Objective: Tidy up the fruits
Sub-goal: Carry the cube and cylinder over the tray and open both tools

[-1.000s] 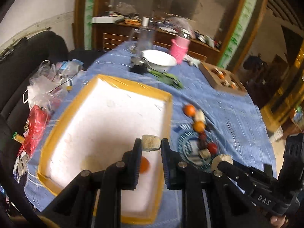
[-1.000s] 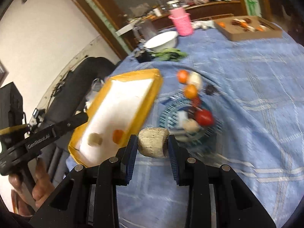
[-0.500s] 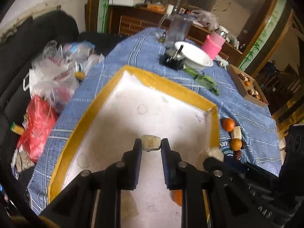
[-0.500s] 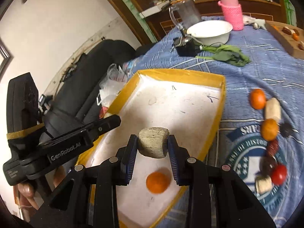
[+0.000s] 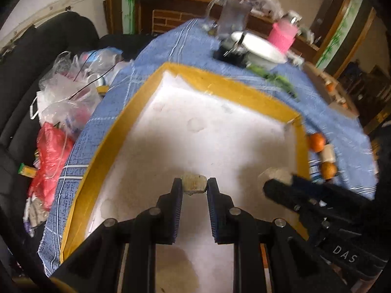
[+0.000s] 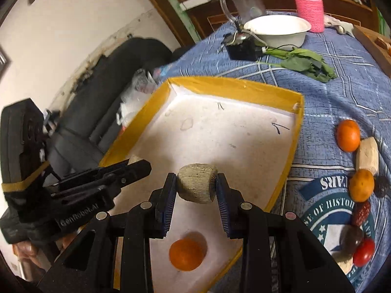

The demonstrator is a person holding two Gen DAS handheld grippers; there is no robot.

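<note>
Over the tray (image 6: 244,85), both claws hang above its white floor. Left claw (image 5: 194,186) is clamped on a small pale chunk (image 5: 194,183), pinched at the fingertips; right claw (image 6: 196,185) is clamped on a bigger tan ribbed piece (image 6: 197,183). Tray floor is mostly bare, with a yellow rim all round and one orange (image 6: 187,254) lying inside near the front wall. Right of the rim on the blue worktop (image 6: 330,102): two oranges (image 6: 348,135), one pale block (image 6: 366,155), one tomato (image 6: 364,251), a few dark pieces on a printed plate (image 6: 315,222). White bowl (image 6: 277,28) and pink cup (image 6: 309,11) sit at the far edge.
</note>
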